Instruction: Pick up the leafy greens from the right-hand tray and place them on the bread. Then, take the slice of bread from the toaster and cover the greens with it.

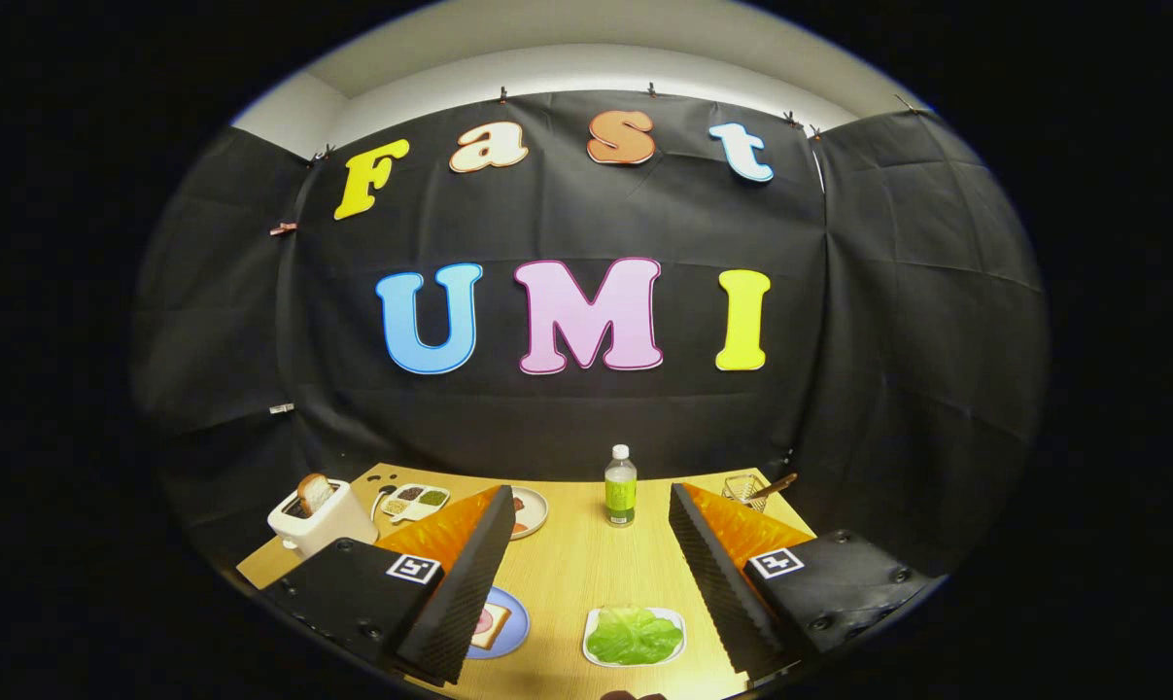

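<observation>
The leafy greens (634, 636) lie on a small white tray (596, 649) on the wooden table, between my two fingers and toward the right one. Left of it, a blue plate (514, 634) holds a slice of bread (490, 625) with a pink topping, partly hidden behind my left finger. A white toaster (321, 522) stands at the table's far left with a bread slice (314, 493) sticking up out of its slot. My gripper (591, 506) hovers above the table, open wide, with nothing between its fingers.
A green-labelled bottle (620, 486) stands upright mid-table beyond the fingers. A divided dish of condiments (414, 502) and a round plate (529, 511) sit behind the left finger. A wire basket (747, 489) with a wooden-handled utensil is at the far right corner.
</observation>
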